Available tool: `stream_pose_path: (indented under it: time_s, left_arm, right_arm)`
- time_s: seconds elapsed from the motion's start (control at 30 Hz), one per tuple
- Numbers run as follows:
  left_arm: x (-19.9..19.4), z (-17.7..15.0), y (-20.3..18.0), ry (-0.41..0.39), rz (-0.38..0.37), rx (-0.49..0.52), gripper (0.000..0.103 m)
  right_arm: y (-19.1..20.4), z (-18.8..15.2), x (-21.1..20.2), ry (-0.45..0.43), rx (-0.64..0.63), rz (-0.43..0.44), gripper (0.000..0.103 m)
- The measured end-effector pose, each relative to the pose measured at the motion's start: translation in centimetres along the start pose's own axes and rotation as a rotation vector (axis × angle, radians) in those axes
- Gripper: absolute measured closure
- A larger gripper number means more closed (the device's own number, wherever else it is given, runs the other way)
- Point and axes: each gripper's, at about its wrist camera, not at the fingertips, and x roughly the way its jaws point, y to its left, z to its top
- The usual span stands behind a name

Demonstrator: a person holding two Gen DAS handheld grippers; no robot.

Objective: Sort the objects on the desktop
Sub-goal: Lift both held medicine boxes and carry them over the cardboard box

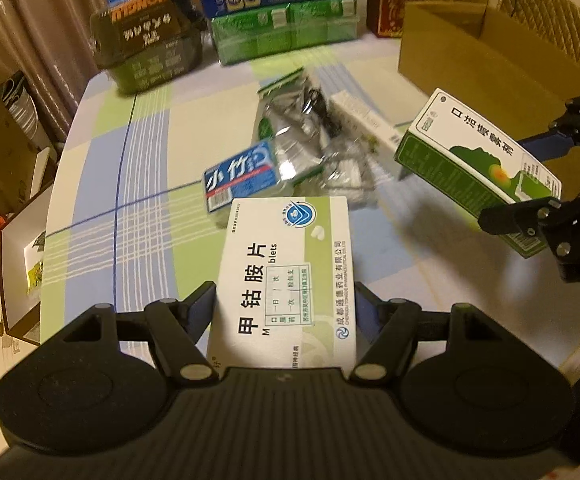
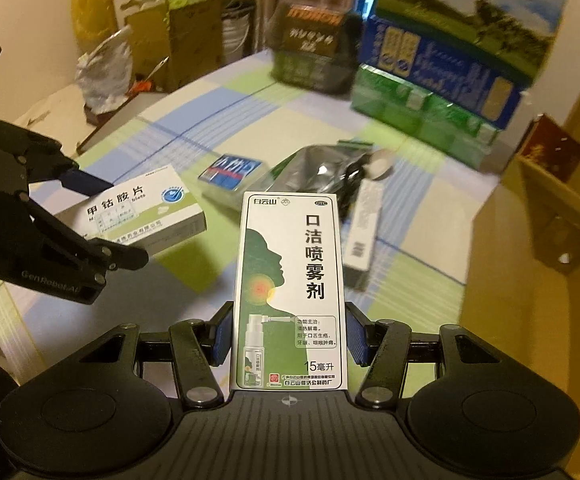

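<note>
A white-and-green tablet box (image 1: 286, 276) sits clamped in the left gripper (image 1: 284, 312), its blue-padded jaws closed to the width of the carton and pressing both long sides, the box lifted above the checked tabletop (image 1: 138, 184). To the right of the tablet box, the right gripper (image 2: 290, 340) grasps a green-and-white throat spray box (image 2: 290, 292) the same way, jaws drawn in against its narrow sides, label up, also held off the cloth. Both cartons appear to be carried flat and clear of the clutter so they can be moved without dragging other items, likely toward the open cardboard box (image 1: 485, 52) standing beyond the spray box at the tabletop's far right edge. Just beyond the tablet box, still lying on the cloth, are a small blue packet (image 1: 242, 176), a crumpled silver foil bag (image 1: 293, 128) and a long white carton (image 2: 363, 228) beside it; these seem yet to be sorted. Farther back from the tablet box, stacked green and blue cartons (image 1: 286, 12) and a dark case (image 1: 146, 44) line the tabletop's rear edge.
</note>
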Motion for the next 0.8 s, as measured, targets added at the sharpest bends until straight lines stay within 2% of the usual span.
stream_pose_path:
  time_s: [0.43, 0.8]
  left_arm:
    - [-4.5, 3.8, -6.7, -0.105, -0.030, 0.070, 0.036]
    - [-6.1, 7.9, -13.9, -0.164, -0.098, 0.131, 0.036]
  right_arm:
    - [-4.4, -1.3, -8.2, -0.105, 0.069, -0.103, 0.050]
    - [-10.9, -3.8, -13.0, -0.137, 0.154, -0.200, 0.050]
